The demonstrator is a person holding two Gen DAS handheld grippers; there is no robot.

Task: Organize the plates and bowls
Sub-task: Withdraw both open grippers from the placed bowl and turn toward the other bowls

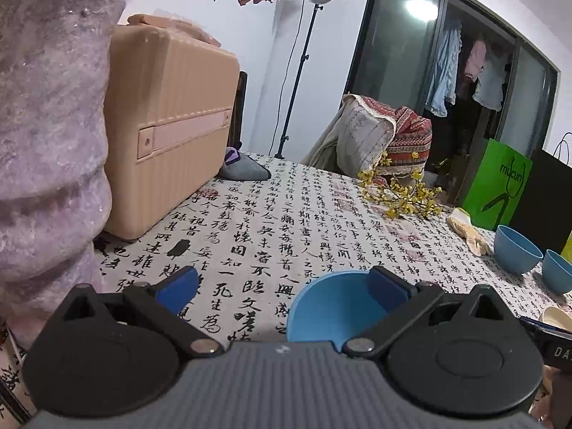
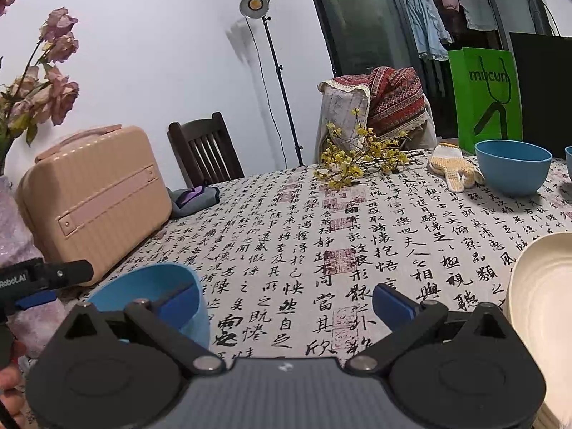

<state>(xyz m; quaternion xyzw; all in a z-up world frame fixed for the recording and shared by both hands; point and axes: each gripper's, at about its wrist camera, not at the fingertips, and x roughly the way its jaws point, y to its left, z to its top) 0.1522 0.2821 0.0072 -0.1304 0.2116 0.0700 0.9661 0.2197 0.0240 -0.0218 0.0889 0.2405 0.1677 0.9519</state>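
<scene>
The left gripper [image 1: 282,286] has its fingers [image 1: 177,287] spread wide, with nothing between them. A blue bowl [image 1: 329,307] sits on the counter [image 1: 286,221] just under its right finger, which hangs over the bowl's rim at about 3 o'clock. In the right wrist view the same blue bowl [image 2: 157,293] is at about 9 o'clock, near the left finger of the right gripper [image 2: 286,302]. The right gripper is spread wide too and holds nothing.

Two more blue bowls [image 1: 516,250] stand far off at 2 o'clock in the left view. A stack of cream plates [image 2: 540,293] sits at 3 o'clock in the right view, just beside the right gripper.

I think the step now is to pick up the near blue bowl with the left gripper. To do it well, slide the gripper to the right so one finger goes inside the bowl and one stays outside. Push down a little so the rim sits deep between the fingers. Then squeeze slowly. The bowl looks smooth, so it may slip or tip. Lift it straight up, and keep away from the big purple vase [image 1: 53,143] at 9 o'clock.
</scene>
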